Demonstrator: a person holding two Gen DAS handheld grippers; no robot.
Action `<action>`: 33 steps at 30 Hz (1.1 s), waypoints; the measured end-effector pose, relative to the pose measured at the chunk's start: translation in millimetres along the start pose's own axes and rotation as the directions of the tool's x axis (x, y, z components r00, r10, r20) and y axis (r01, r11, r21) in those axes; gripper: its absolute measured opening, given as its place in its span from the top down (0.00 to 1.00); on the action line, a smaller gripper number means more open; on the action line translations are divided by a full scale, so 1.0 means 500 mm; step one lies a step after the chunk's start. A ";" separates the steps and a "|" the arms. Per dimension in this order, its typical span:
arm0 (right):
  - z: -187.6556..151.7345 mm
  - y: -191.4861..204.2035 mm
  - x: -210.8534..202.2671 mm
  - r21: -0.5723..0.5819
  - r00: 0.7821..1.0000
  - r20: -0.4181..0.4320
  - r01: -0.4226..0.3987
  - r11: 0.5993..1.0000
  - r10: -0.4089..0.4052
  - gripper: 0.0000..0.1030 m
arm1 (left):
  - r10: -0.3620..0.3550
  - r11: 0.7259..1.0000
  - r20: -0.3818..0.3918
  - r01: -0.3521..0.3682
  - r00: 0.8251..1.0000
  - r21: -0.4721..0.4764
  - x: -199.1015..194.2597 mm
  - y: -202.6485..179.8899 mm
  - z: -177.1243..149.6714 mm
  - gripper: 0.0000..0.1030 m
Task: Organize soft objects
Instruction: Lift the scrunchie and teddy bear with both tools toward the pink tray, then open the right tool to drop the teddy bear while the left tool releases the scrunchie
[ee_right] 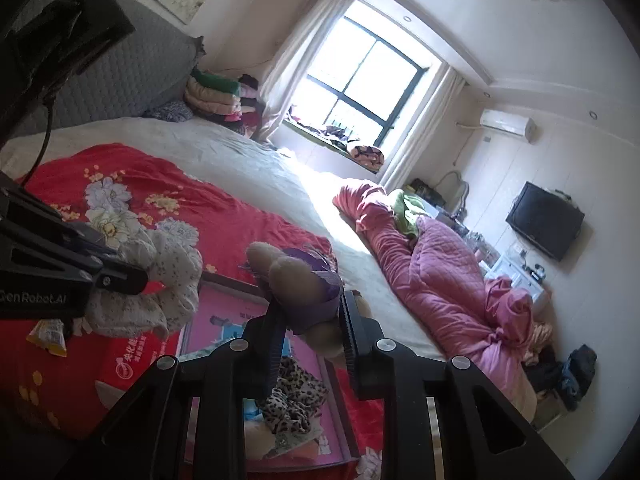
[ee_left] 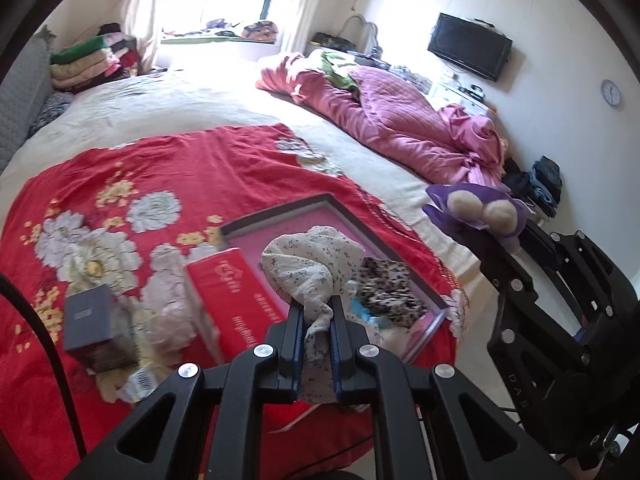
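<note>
Above the near part of the bed (ee_left: 168,92), over the red floral blanket (ee_left: 132,168), two soft items are held clear of the clutter, presumably so that each can be carried to a sorting place without dragging the others. The left gripper (ee_left: 316,312) is clenched on a white floral cloth (ee_left: 308,260); the bunched bulk bulges beyond the jaws and a tail hangs back between them. The right gripper (ee_right: 310,312) stands part-way closed, its jaws grasping a purple plush toy (ee_right: 304,284), whose cream rounded ends protrude forward. Below, a pink framed tray (ee_left: 424,292) lies on the blanket, holding a leopard-print cloth (ee_left: 384,284), judged still to be sorted. A red box (ee_left: 236,296) lies left of it.
</note>
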State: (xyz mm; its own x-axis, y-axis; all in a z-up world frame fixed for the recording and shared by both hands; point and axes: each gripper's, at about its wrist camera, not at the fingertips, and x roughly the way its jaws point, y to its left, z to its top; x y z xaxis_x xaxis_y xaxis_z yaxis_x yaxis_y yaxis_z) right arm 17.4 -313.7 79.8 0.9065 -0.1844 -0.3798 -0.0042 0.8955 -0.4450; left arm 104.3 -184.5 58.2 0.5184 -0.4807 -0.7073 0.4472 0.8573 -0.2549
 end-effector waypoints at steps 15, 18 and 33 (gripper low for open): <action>-0.084 -0.064 0.098 0.153 0.992 -0.125 -0.001 0.988 0.020 0.74 | -0.001 0.998 -0.089 0.007 0.996 0.067 0.138 -0.088 0.006 0.89; -0.114 -0.068 0.133 0.184 0.984 -0.178 0.004 0.983 0.029 0.74 | 0.009 0.997 -0.109 -0.001 0.994 0.078 0.161 -0.095 0.003 0.89; -0.237 -0.044 0.271 0.283 0.917 -0.379 -0.015 0.959 0.127 0.73 | 0.016 0.996 -0.187 0.001 0.982 0.090 0.240 -0.095 -0.017 0.89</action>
State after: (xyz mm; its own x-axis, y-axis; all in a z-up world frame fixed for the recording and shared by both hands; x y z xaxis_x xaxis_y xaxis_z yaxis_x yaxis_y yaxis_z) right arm 90.2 -406.2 -58.1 0.6703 -0.2092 -0.7119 0.1016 0.9763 -0.1913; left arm 138.9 -281.6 -20.3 0.3802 -0.4239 -0.8221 0.5113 0.8369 -0.1950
